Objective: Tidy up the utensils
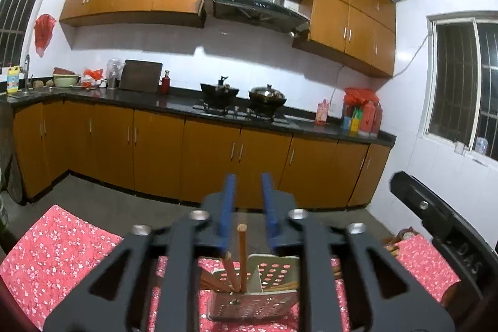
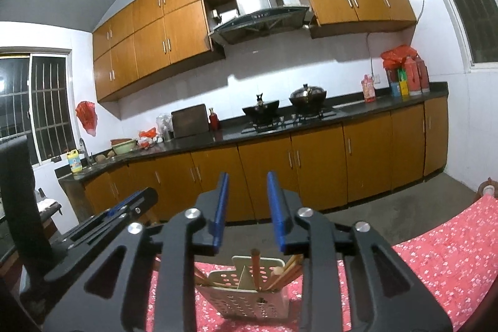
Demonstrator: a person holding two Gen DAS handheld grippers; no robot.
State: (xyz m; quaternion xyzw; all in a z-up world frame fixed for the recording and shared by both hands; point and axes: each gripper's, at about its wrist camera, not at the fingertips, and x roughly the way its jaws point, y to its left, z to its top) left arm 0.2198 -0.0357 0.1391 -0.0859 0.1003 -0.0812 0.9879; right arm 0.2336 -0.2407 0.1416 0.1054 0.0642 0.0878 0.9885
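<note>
A perforated metal utensil holder [image 1: 252, 297] with a middle divider stands on the red flowered tablecloth [image 1: 56, 251], low in both views [image 2: 249, 297]. Wooden chopsticks [image 1: 242, 257] stand upright in its compartments; several more lean in the holder in the right wrist view [image 2: 281, 273]. My left gripper [image 1: 248, 182] is open and empty, raised above the holder and pointing at the kitchen. My right gripper [image 2: 247, 179] is open and empty too, also above the holder. The other gripper's black body shows at the right edge of the left view [image 1: 435, 223].
Orange cabinets and a dark counter [image 1: 174, 101] run along the far wall, with two woks on the stove [image 1: 242, 97], bottles [image 1: 362, 114] and a sink area at the left. The grey floor lies between table and cabinets. Barred windows are on both side walls.
</note>
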